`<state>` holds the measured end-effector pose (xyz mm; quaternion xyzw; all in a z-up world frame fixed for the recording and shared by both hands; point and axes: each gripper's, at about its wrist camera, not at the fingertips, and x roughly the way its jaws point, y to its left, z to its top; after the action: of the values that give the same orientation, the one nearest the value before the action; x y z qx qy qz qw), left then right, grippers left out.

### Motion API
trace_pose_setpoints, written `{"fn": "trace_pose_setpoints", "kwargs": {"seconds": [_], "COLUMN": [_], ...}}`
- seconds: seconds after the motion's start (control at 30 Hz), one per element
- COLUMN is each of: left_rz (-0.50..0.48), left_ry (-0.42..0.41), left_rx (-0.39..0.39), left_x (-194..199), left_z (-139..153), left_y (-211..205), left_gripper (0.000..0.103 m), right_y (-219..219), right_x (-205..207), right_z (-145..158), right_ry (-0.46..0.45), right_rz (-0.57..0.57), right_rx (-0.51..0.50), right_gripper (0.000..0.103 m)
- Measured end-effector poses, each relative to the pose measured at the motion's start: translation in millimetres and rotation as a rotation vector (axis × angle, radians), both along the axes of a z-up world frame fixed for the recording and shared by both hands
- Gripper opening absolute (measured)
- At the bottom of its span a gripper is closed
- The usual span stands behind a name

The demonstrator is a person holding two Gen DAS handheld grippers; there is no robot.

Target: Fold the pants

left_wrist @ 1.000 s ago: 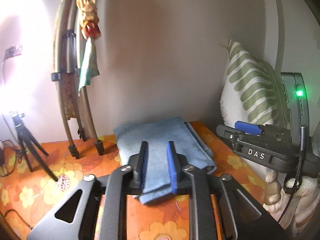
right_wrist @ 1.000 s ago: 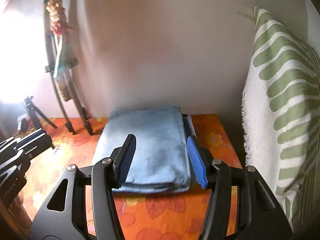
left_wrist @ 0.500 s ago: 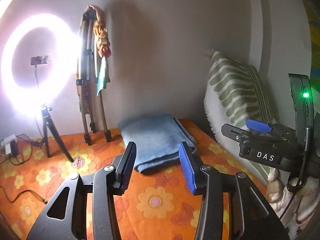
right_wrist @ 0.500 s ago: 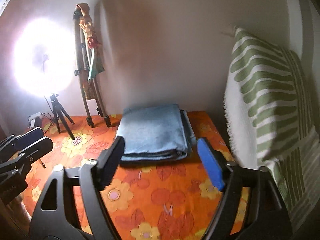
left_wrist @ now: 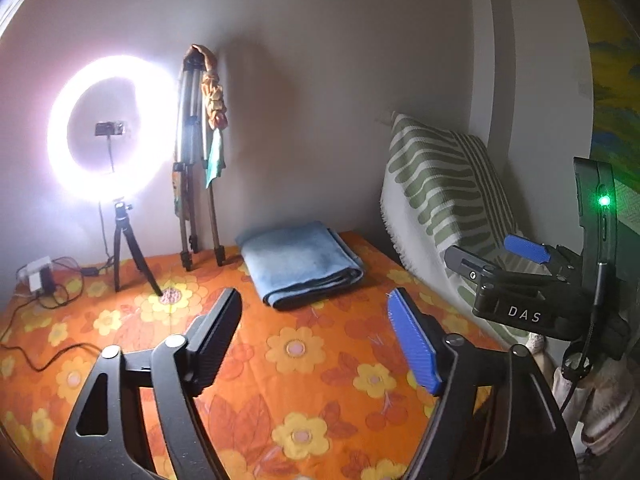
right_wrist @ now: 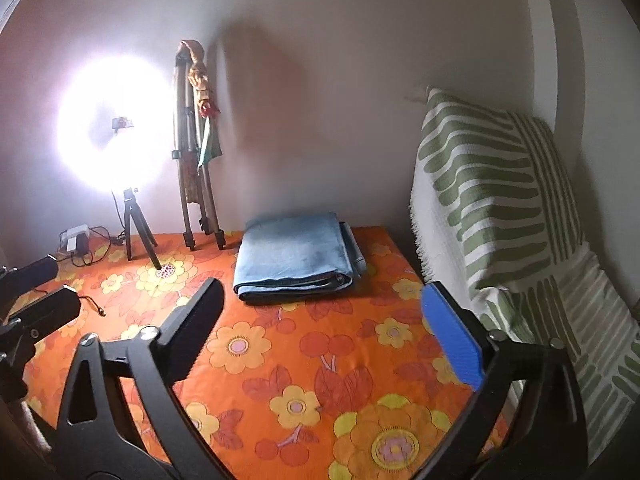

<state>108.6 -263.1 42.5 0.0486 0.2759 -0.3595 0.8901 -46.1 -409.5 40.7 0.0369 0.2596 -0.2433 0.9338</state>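
The light blue pants (left_wrist: 298, 258) lie folded into a compact rectangle at the far side of the orange flowered bedspread (left_wrist: 304, 360), near the wall; they also show in the right wrist view (right_wrist: 296, 258). My left gripper (left_wrist: 316, 332) is open and empty, well back from the pants. My right gripper (right_wrist: 332, 324) is open wide and empty, also back from them. The right gripper's body shows at the right of the left wrist view (left_wrist: 528, 284), and the left gripper's body shows at the left edge of the right wrist view (right_wrist: 36, 312).
A lit ring light on a small tripod (left_wrist: 108, 128) stands at the back left, with cables and a charger (left_wrist: 40, 276) beside it. A folded tripod with cloth (left_wrist: 198, 160) leans on the wall. A green striped pillow (left_wrist: 444, 196) stands at the right.
Both grippers have pulled back from the folded pants and opened wider. The left gripper, which was narrow over the pants' edge, has let go and is clear of them.
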Motion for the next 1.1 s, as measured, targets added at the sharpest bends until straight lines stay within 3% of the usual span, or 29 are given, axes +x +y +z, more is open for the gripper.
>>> {"fn": "trace_pose_setpoints", "kwargs": {"seconds": [0.4,0.73,1.1], "left_rz": [0.029,0.044,0.073], "left_ry": [0.042,0.089,0.077], "left_rx": [0.029,0.069,0.103], "left_x": [-23,-24,-24], "left_z": [-32,-47,-52], "left_y": [37,48,51], "left_gripper": [0.08,0.08,0.08], "right_y": [37,45,45], "right_x": [-35,-37,-36], "right_z": [-23,-43,-46], "right_ry": [-0.02,0.004,0.001], "right_rz": [-0.016,-0.01,-0.014], "right_rx": [0.064,0.066,0.063], "right_gripper": [0.103,0.103,0.103]}}
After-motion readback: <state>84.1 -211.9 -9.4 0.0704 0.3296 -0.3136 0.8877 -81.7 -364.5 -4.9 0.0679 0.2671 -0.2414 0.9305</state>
